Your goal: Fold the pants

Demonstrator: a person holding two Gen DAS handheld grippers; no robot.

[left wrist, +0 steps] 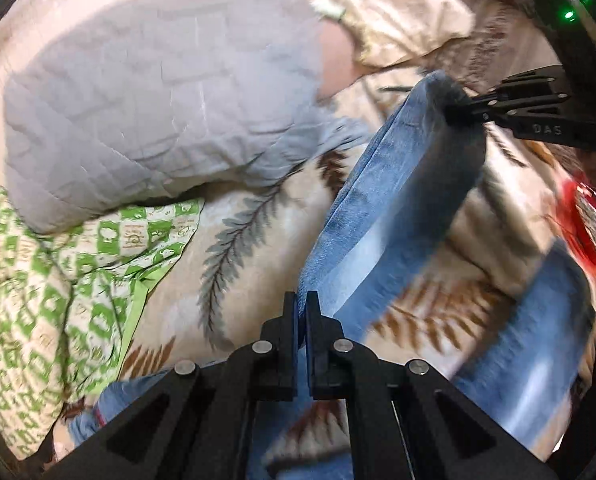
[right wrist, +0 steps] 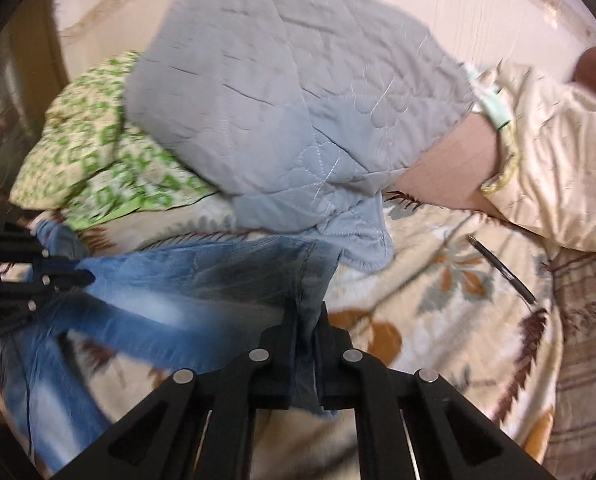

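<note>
Blue jeans [left wrist: 397,200] hang stretched above a leaf-print bedspread [left wrist: 250,264]. In the left wrist view my left gripper [left wrist: 301,300] is shut on one edge of the denim, with blue cloth showing between the jaws. My right gripper [left wrist: 453,110] appears at the upper right, clamped on the far end of the same strip. In the right wrist view my right gripper [right wrist: 309,312] is shut on a seam of the jeans [right wrist: 202,280]. My left gripper [right wrist: 88,278] pinches the denim at the left edge. The rest of the jeans trails down onto the bed, blurred.
A grey quilted blanket [right wrist: 298,100] is heaped behind the jeans. A green patterned cloth [left wrist: 58,288] lies to its left and a cream pillow [right wrist: 557,160] to its right. A dark pen [right wrist: 501,270] rests on the bedspread. A red object [left wrist: 589,216] sits at the far right.
</note>
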